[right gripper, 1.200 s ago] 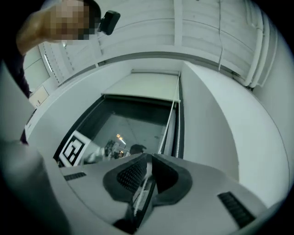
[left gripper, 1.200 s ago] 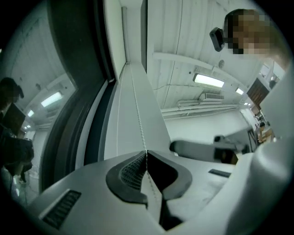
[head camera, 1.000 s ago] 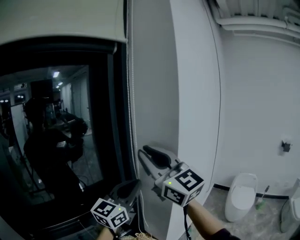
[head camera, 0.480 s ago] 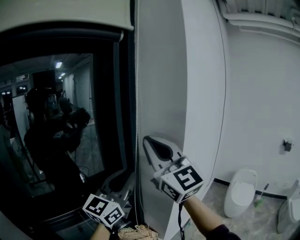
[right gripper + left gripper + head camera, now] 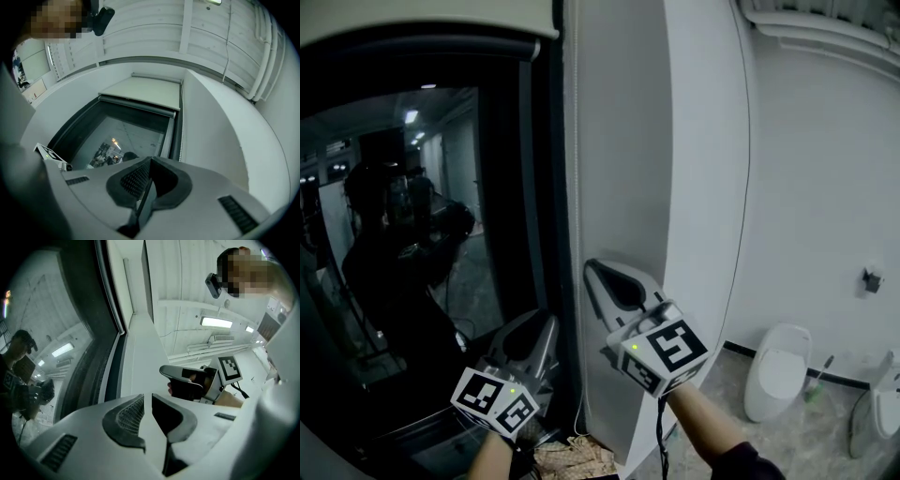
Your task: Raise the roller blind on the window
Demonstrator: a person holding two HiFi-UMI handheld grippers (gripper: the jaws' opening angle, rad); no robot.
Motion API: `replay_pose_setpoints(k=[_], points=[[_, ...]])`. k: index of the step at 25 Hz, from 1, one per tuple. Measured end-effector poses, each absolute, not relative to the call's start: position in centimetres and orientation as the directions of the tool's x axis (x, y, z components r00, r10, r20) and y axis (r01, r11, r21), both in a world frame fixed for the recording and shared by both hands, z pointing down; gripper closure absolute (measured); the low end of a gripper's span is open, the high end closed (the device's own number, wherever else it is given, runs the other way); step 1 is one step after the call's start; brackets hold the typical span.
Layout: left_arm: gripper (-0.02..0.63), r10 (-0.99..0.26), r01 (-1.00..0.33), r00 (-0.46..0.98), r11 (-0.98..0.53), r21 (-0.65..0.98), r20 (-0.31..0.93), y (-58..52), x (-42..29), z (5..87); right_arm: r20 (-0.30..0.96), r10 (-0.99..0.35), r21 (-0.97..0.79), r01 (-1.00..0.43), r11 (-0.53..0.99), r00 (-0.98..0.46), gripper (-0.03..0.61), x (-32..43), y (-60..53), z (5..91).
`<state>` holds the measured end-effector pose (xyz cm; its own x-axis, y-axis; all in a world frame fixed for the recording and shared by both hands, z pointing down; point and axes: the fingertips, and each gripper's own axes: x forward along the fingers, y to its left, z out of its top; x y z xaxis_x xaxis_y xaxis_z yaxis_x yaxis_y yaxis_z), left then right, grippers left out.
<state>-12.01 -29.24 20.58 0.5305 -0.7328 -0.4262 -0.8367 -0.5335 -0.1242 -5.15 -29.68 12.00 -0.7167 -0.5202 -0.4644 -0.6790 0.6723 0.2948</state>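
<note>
Head view: at the very top, roller blind drawn high over the dark window. Down the frame's right edge, bead chain hanging against the white wall pier. Low in the middle, right gripper pointing up, tip just beside the chain; touching or not, impossible to say from here. Lower left, left gripper also pointing up, in front of the window frame and near the chain. Far right, toilet on the floor.

Left gripper view: jaws parted by a narrow slit, only white wall showing through it, nothing gripped. Beyond and to the right, the other gripper seen side-on.

Right gripper view: jaws clenched, pads pressed together at the tip, nothing visible between them. Above, the blind with its bottom bar near the head of the window. Chain running down beside the frame and vanishing behind the right jaw's upper edge, off to the side of the closed tip
</note>
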Motion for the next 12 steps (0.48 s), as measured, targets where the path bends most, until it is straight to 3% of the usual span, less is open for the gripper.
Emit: replay_pose_setpoints(k=[12], points=[[0.594,-0.721,-0.836,0.528,-0.535,-0.123,-0.449,-28.71,-12.07,19.67,-0.456,-0.522,0.296,-0.676,0.675,-0.721,0.571,-5.11,-29.48,12.38]])
